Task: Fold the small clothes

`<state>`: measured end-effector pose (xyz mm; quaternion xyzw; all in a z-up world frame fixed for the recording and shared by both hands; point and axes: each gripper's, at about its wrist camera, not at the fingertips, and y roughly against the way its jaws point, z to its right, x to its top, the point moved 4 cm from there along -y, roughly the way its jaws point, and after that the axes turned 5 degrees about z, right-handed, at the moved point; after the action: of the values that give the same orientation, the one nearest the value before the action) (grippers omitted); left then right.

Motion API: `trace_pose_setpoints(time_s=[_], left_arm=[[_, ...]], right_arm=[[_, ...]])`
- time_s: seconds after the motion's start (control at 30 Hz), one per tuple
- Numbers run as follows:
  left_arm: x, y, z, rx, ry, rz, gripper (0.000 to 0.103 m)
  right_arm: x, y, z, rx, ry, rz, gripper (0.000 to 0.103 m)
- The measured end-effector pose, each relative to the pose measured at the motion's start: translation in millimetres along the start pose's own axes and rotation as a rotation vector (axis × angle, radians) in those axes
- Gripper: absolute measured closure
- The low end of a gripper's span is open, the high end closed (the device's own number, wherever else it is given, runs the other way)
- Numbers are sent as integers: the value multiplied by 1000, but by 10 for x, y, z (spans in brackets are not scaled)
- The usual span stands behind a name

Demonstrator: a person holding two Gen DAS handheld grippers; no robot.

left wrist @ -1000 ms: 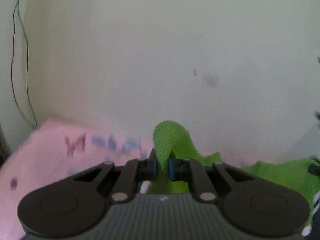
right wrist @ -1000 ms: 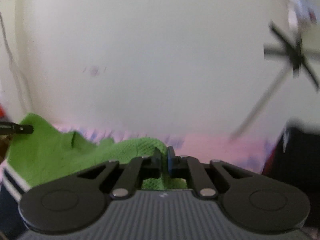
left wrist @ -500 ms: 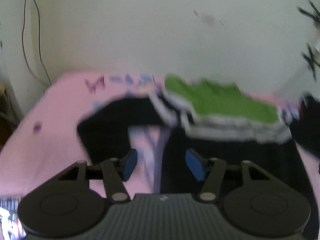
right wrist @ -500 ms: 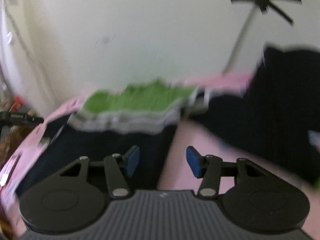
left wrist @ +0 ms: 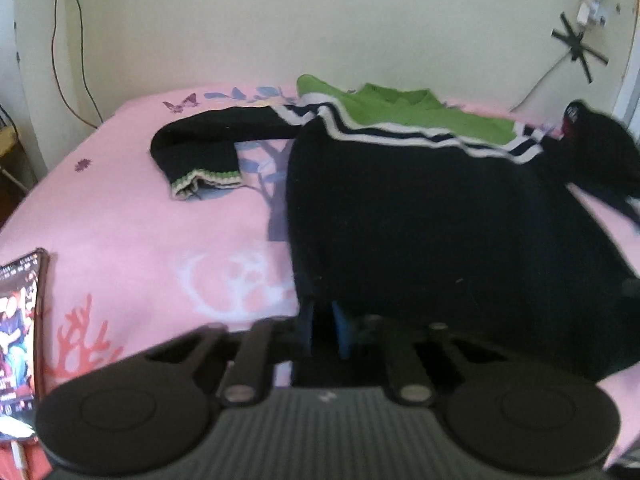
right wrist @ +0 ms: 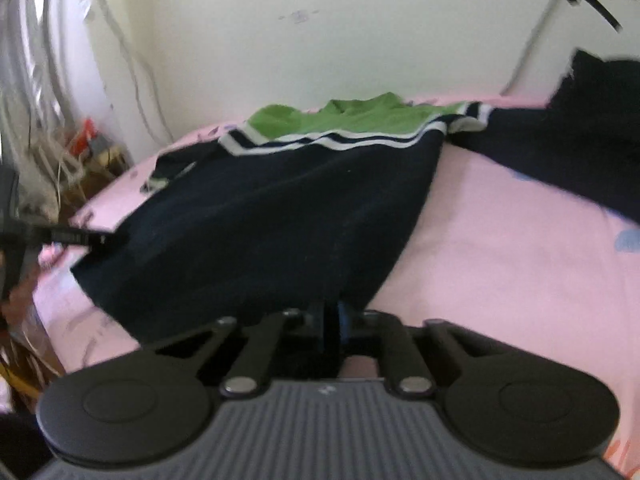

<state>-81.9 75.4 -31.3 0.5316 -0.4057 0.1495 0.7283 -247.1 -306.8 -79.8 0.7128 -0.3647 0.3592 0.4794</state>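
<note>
One navy-green sweater (left wrist: pixel 440 216) flat on pink bed (left wrist: pixel 140 240), frame centre; left hand-held gripper (left wrist: pixel 323 330) and right hand-held gripper (right wrist: pixel 333 326) just clenched on its near hem; one phone (left wrist: pixel 20 340) lower left.

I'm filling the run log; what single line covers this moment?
garment: sweater flat on pink bedsheet | left gripper: jaws just closed on near hem | right gripper: jaws just closed on hem

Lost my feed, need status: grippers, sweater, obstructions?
Both grippers, left gripper and right gripper, just closed on sweater hem. Phone at left, clear.
</note>
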Motion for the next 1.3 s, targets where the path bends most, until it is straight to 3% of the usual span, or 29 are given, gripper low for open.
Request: trace_pose_setpoints(time_s=[0.13, 0.27, 0.37, 0.47, 0.53, 0.6, 0.63, 0.67, 0.7, 0.73, 0.77, 0.87, 0.97, 1.0, 1.03, 1.07, 1.2, 1.3], left_arm=[[143, 501, 70, -128, 61, 72, 96], [42, 786, 218, -157, 31, 81, 96], [-202, 670, 227, -137, 14, -7, 92], [-237, 537, 21, -75, 70, -63, 83], [-52, 527, -191, -51, 142, -22, 83], [218, 493, -411, 39, 174, 53, 66], [372, 435, -544, 93, 196, 83, 45], [505, 356, -655, 129, 218, 103, 29], [638, 243, -762, 153, 239, 109, 26], [773, 78, -883, 173, 263, 93, 26], [882, -92, -995, 195, 288, 70, 26], [1112, -623, -1310, 298, 349, 7, 24], [1203, -1102, -1452, 339, 392, -56, 27], [1207, -1150, -1433, 377, 362, -35, 29], [1253, -1234, -1412, 423, 311, -20, 54], [1298, -1284, -1399, 448, 274, 5, 87], [1437, -1156, -1571, 457, 402, 76, 94], [1581, -662, -1904, 589, 465, 225, 94]], right_arm=[[247, 551, 75, -48, 27, 105, 103], [284, 1104, 259, -143, 79, 110, 103], [86, 1217, 414, -138, 55, 32, 103], [78, 1098, 620, -179, -4, 50, 103], [209, 899, 705, -139, -75, 57, 103], [347, 620, 624, -78, -77, 77, 103], [400, 502, 567, -52, -69, 86, 91], [453, 356, 481, -18, -65, 93, 77], [514, 177, 416, -7, -68, 99, 51], [573, -1, 350, 11, -73, 120, 36], [619, -170, 281, 46, -84, 145, 36], [746, -640, 90, 96, -133, 107, 36], [866, -1107, 13, 110, -144, 82, 36], [893, -1225, 9, 114, -144, 75, 36], [934, -1366, 8, 118, -147, 66, 36], [957, -1471, 2, 121, -153, 59, 36], [905, -1732, 27, 115, -160, 44, 36], [885, -1640, 89, 187, -212, 67, 36]])
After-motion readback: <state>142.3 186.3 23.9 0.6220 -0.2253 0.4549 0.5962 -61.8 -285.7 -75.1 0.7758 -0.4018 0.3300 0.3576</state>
